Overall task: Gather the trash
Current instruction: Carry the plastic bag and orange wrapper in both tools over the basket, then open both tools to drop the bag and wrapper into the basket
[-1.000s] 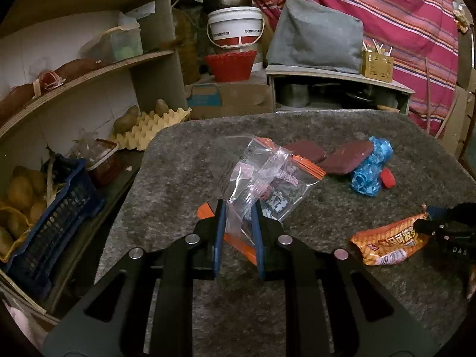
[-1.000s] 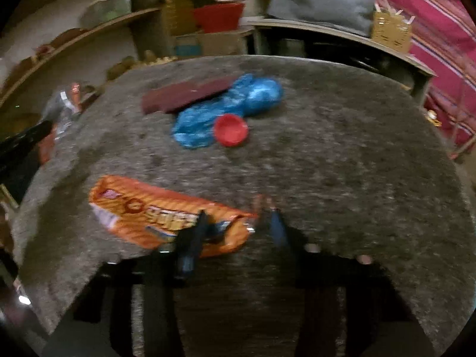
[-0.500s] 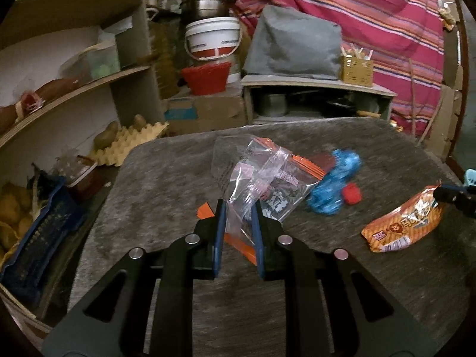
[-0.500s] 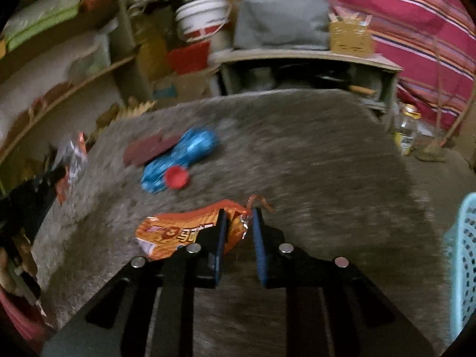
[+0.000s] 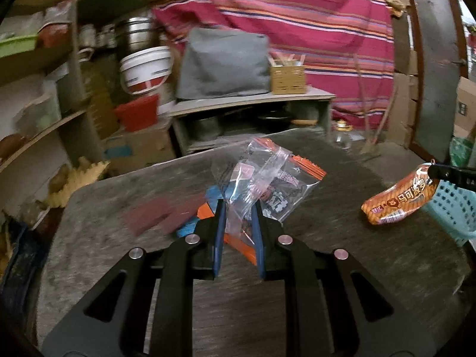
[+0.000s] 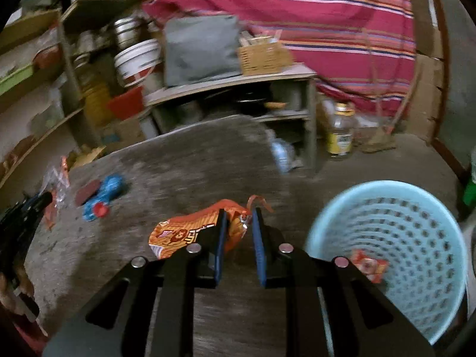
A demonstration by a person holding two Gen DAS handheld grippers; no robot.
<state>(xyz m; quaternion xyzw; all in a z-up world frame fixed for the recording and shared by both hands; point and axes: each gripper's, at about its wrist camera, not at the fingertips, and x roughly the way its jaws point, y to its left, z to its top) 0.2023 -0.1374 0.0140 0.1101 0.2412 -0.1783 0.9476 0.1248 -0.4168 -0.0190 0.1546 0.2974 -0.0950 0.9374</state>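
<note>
My left gripper [image 5: 238, 205] is shut on a clear zip bag with orange edges [image 5: 267, 178], held up above the grey felt table [image 5: 104, 253]. My right gripper [image 6: 239, 217] is shut on the end of an orange snack wrapper [image 6: 184, 232], lifted off the table; the wrapper [image 5: 398, 199] also hangs at the right of the left wrist view. A light blue mesh basket [image 6: 395, 244] stands just right of the right gripper, with a small red wrapper [image 6: 369, 264] inside. A blue crumpled wrapper [image 6: 104, 192], a red cap [image 6: 99, 209] and a dark red pad [image 6: 87, 189] lie on the table.
Curved shelves [image 5: 38, 131] with an egg tray [image 5: 77, 178] stand at the left. Behind the table is a low shelf [image 6: 232, 80] with a grey bag [image 6: 202, 50] and a wicker box [image 6: 261, 55]. A glass jar [image 6: 340, 131] stands on the floor. A striped cloth [image 5: 297, 15] hangs behind.
Both grippers have swung right and lifted their trash off the table. The right gripper closed on the orange wrapper, and the blue basket has come into view.
</note>
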